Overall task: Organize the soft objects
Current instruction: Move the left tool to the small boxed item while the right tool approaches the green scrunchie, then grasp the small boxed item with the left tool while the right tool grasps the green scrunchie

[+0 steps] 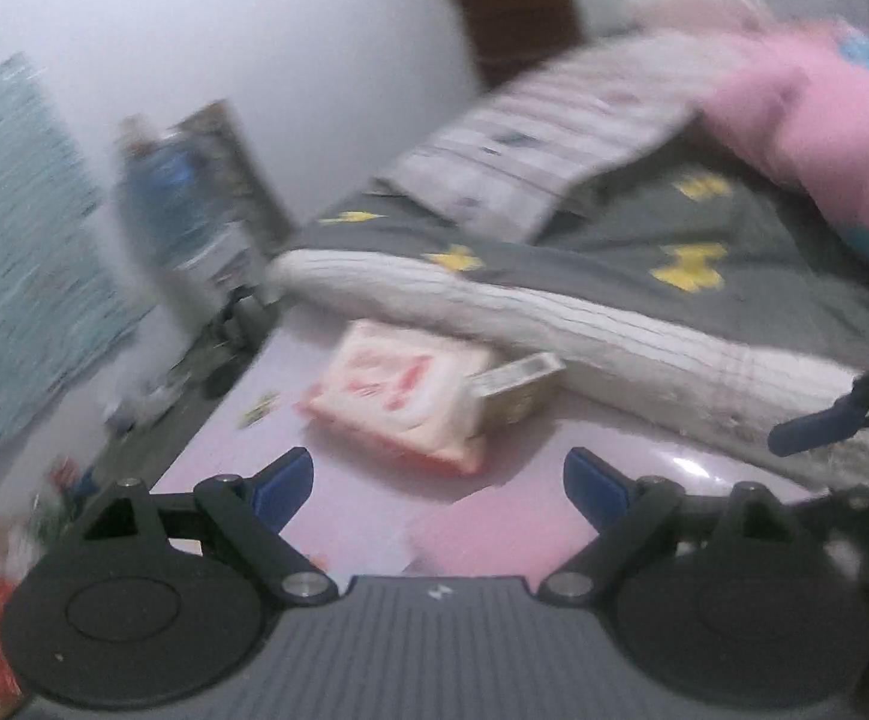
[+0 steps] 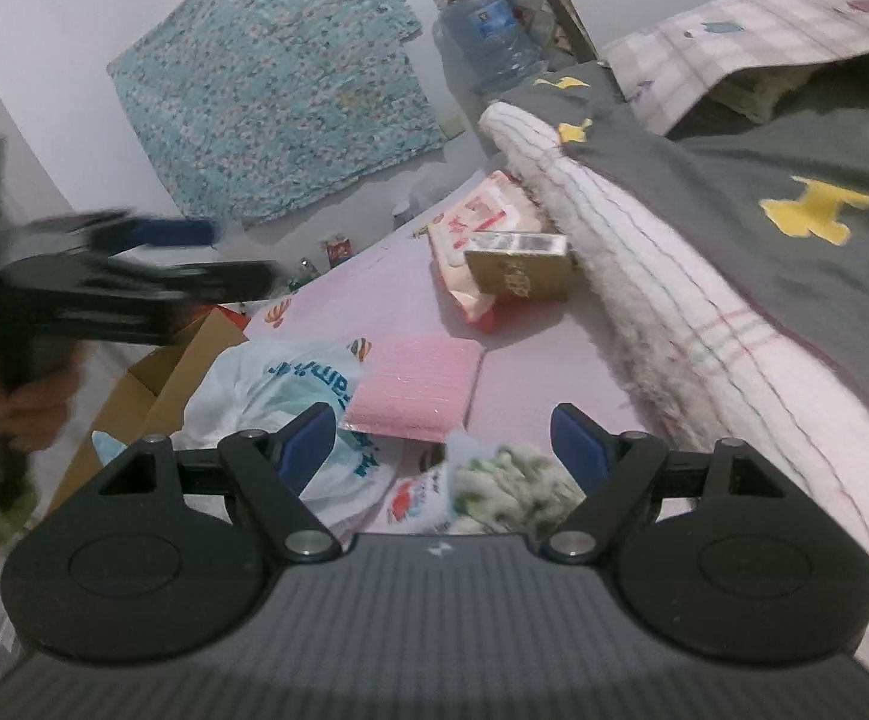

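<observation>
Left gripper [image 1: 437, 480]: jaws wide apart, nothing between them; it hangs over the pink surface [image 1: 374, 516], and from the right wrist it shows as a blurred shape at far left, gripped by a hand [image 2: 26, 414].
Right gripper [image 2: 443, 441]: jaws apart, clamped on nothing; a fluffy white-and-green soft item [image 2: 512, 474] lies below and between the blue fingers, but I cannot tell whether the pads touch it.
Grey blanket [image 2: 764, 150]: yellow shapes on grey, heaped on the right, with a thick white fleecy edge [image 2: 644, 300] running from far to near along the pink surface.
Checked cloth [image 2: 734, 36]: pale, with small prints, lying on the far part of the blanket.
Pink soft item [image 1: 824, 138]: far right in the left wrist view (blurred), on the blanket.
Tissue pack [image 1: 398, 396]: white and red, on the pink surface just beside the fleecy edge.
Gold box [image 2: 518, 267]: small, resting against the tissue pack on its right side.
Pink pad [image 2: 416, 387]: flat, textured, near the middle of the surface.
Plastic bag [image 2: 278, 396]: white with blue print, crumpled, at the near left edge.
Cardboard box [image 2: 158, 384]: brown, open, left of the bag.
Water bottle [image 2: 488, 36]: large, blue, far against the wall.
Teal patterned cloth [image 2: 272, 84]: hanging on the far wall, left of the bottle.
</observation>
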`<act>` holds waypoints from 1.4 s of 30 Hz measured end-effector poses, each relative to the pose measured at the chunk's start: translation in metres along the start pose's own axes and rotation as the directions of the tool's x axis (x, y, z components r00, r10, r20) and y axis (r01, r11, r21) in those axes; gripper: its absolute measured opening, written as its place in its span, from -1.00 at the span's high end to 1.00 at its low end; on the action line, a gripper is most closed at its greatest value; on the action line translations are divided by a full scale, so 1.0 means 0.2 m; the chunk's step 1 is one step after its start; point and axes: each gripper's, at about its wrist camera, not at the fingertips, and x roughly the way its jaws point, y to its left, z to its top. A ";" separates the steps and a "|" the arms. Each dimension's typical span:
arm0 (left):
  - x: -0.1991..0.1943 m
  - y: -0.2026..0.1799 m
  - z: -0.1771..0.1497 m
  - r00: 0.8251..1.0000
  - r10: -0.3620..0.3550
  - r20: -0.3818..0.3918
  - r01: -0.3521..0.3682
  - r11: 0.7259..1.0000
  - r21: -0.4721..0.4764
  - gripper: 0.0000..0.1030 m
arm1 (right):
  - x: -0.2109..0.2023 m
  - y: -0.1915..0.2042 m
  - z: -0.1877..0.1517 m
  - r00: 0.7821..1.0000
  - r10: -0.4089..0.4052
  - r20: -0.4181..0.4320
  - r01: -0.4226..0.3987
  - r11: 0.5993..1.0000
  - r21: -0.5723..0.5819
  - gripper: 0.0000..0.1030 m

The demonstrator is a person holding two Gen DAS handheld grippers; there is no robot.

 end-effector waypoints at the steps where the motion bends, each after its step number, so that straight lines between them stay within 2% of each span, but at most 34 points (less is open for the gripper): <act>1: 0.06 -0.03 0.02 1.000 -0.009 -0.019 0.010 0.999 0.032 -0.78 | -0.01 -0.01 -0.01 1.000 -0.002 -0.001 0.002 1.000 0.001 -0.55; 6: 0.35 -0.13 0.09 0.998 -0.027 -0.065 0.036 0.988 0.147 -0.78 | -0.05 -0.05 -0.06 1.000 0.007 -0.008 -0.007 1.000 0.026 -0.55; 14: 0.68 -0.16 0.22 0.983 -0.110 -0.146 0.135 0.975 0.179 -0.75 | -0.08 -0.13 -0.12 0.999 0.023 -0.024 -0.021 0.996 0.082 -0.55; 17: 0.75 -0.17 0.23 0.977 -0.112 -0.180 0.144 0.974 0.175 -0.49 | -0.05 -0.14 -0.13 0.999 0.016 -0.043 -0.013 0.998 0.069 -0.55; 19: 0.78 -0.18 0.23 0.975 -0.105 -0.197 0.141 0.974 0.176 -0.39 | -0.04 -0.14 -0.14 0.998 0.011 -0.056 -0.008 0.998 0.056 -0.55; 21: 0.80 -0.18 0.22 0.970 -0.112 -0.214 0.151 0.973 0.175 -0.15 | -0.02 -0.15 -0.14 0.998 0.012 -0.067 -0.008 0.998 0.054 -0.54; 22: 0.80 -0.18 0.22 0.968 -0.115 -0.225 0.155 0.973 0.172 -0.10 | -0.01 -0.15 -0.14 0.997 0.014 -0.070 -0.010 0.998 0.057 -0.54; 24: 0.81 -0.18 0.20 0.963 -0.121 -0.241 0.164 0.972 0.167 0.18 | 0.02 -0.17 -0.14 0.997 0.020 -0.079 -0.014 0.998 0.067 -0.52; 26: 0.81 -0.18 0.19 0.960 -0.124 -0.251 0.168 0.972 0.162 0.29 | 0.05 -0.18 -0.15 0.996 0.018 -0.091 -0.011 0.997 0.075 -0.48; 28: 0.81 -0.18 0.18 0.959 -0.122 -0.256 0.167 0.973 0.160 0.36 | 0.09 -0.20 -0.16 0.994 0.016 -0.109 -0.006 0.996 0.088 -0.39; 32: 0.79 -0.18 0.19 0.961 -0.113 -0.251 0.154 0.977 0.149 0.46 | 0.13 -0.22 -0.17 0.992 0.013 -0.128 0.002 0.993 0.118 0.01; 34: 0.78 -0.17 0.19 0.963 -0.112 -0.247 0.148 0.980 0.136 0.51 | 0.16 -0.25 -0.20 0.991 0.029 -0.129 -0.007 0.986 0.166 0.13; 35: 0.78 -0.17 0.19 0.963 -0.112 -0.245 0.146 0.981 0.127 0.53 | 0.16 -0.26 -0.21 0.992 0.033 -0.125 -0.010 0.983 0.181 0.23; 36: 0.78 -0.16 0.19 0.964 -0.109 -0.242 0.141 0.983 0.120 0.54 | 0.16 -0.27 -0.21 0.992 0.032 -0.121 -0.008 0.981 0.196 0.43; 39: 0.74 -0.16 0.20 0.973 -0.097 -0.210 0.123 0.986 0.116 0.55 | 0.15 -0.30 -0.23 0.994 0.047 -0.102 -0.021 0.970 0.242 0.68; 42: 0.67 -0.14 0.22 0.982 -0.100 -0.163 0.119 0.987 0.107 0.55 | 0.11 -0.31 -0.23 0.997 0.042 -0.071 -0.022 0.964 0.264 0.81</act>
